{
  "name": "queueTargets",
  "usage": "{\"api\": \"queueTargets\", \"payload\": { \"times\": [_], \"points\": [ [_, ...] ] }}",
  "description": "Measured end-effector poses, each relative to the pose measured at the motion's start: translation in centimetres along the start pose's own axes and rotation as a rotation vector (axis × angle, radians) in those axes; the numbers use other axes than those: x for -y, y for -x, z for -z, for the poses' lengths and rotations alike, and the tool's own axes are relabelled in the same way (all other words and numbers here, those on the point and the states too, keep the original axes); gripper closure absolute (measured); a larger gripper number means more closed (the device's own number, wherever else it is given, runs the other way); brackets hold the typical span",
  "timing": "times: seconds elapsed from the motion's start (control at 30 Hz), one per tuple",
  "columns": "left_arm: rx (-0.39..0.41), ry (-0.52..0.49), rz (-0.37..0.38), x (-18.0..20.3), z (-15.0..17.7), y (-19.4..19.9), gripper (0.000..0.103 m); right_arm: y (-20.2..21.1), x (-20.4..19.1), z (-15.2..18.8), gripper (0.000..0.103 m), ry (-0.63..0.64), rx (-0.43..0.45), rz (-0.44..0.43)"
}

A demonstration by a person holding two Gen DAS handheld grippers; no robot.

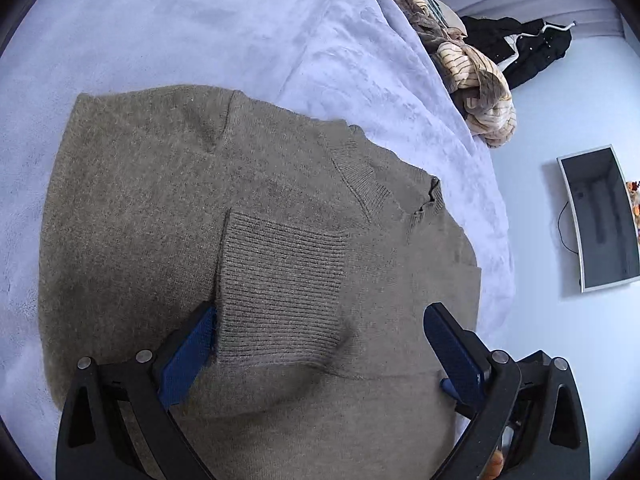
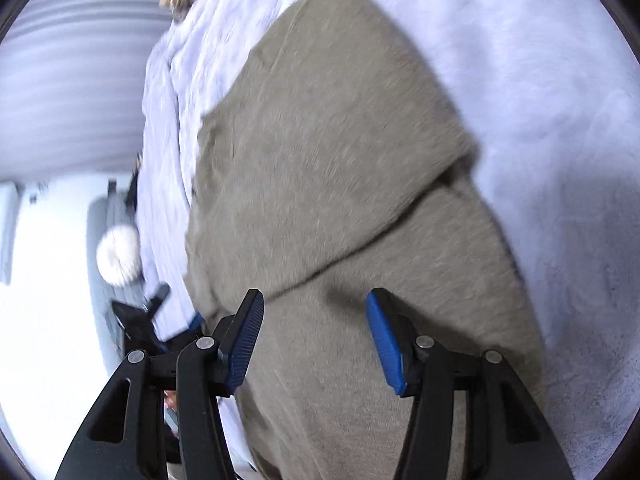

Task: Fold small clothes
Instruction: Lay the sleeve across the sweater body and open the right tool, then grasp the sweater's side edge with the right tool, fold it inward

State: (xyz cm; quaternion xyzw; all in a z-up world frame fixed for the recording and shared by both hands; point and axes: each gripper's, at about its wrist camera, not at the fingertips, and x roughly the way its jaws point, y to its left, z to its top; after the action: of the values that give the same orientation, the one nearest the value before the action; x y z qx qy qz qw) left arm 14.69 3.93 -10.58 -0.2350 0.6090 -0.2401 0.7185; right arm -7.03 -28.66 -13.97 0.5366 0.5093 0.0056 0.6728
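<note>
A taupe knit sweater (image 1: 160,208) lies on a pale lilac plush blanket (image 1: 200,28), with one sleeve folded across the body so its ribbed cuff (image 1: 280,280) rests on top. My left gripper (image 1: 320,320) is open, its blue pads on either side of the cuff, just above the fabric. In the right wrist view the same sweater (image 2: 340,140) shows a folded layer edge running diagonally. My right gripper (image 2: 316,304) is open and empty over the sweater. That view is motion-blurred.
A heap of striped and patterned clothes (image 1: 472,76) and a black garment (image 1: 524,48) lie beyond the blanket edge. A grey rectangular bin (image 1: 600,220) stands on the floor at right. The left gripper's black body (image 2: 148,316) shows at the blanket edge.
</note>
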Motion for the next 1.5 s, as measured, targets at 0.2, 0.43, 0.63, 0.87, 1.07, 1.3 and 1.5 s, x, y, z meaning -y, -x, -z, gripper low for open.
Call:
{"api": "queueTargets", "payload": {
  "times": [0.2, 0.43, 0.63, 0.87, 1.07, 1.3, 1.5],
  "points": [
    [-0.005, -0.042, -0.107, 1.3, -0.5, -0.4, 0.062, 1.2, 2.2, -2.3, 0.047, -0.183, 0.158, -0.072],
    [0.031, -0.126, -0.114, 1.7, 1.2, 2.0, 0.098, 4.1, -2.3, -4.3, 0.096, 0.101, 0.166, 0.035],
    [-0.032, -0.151, -0.214, 0.3, 3.0, 0.1, 0.098, 3.7, 0.7, -5.6, 0.096, 0.132, 0.106, 0.161],
    [0.007, -0.176, -0.315, 0.7, 2.0, 1.7, 0.077, 5.8, 1.8, -3.3, 0.063, 0.188, 0.023, 0.176],
    [0.138, -0.193, -0.371, 1.6, 1.6, 5.2, 0.02, 9.5, -0.1, -4.4, 0.046, 0.258, 0.161, 0.18],
    [0.088, -0.206, -0.466, 1.7, 2.3, 3.0, 0.02, 4.8, 3.8, -10.4, 0.087, 0.029, 0.011, 0.076],
    [0.061, -0.232, -0.554, 1.1, 2.6, 1.1, 0.02, 5.8, -1.5, -8.4, 0.091, 0.367, 0.079, 0.365]
  ]
}}
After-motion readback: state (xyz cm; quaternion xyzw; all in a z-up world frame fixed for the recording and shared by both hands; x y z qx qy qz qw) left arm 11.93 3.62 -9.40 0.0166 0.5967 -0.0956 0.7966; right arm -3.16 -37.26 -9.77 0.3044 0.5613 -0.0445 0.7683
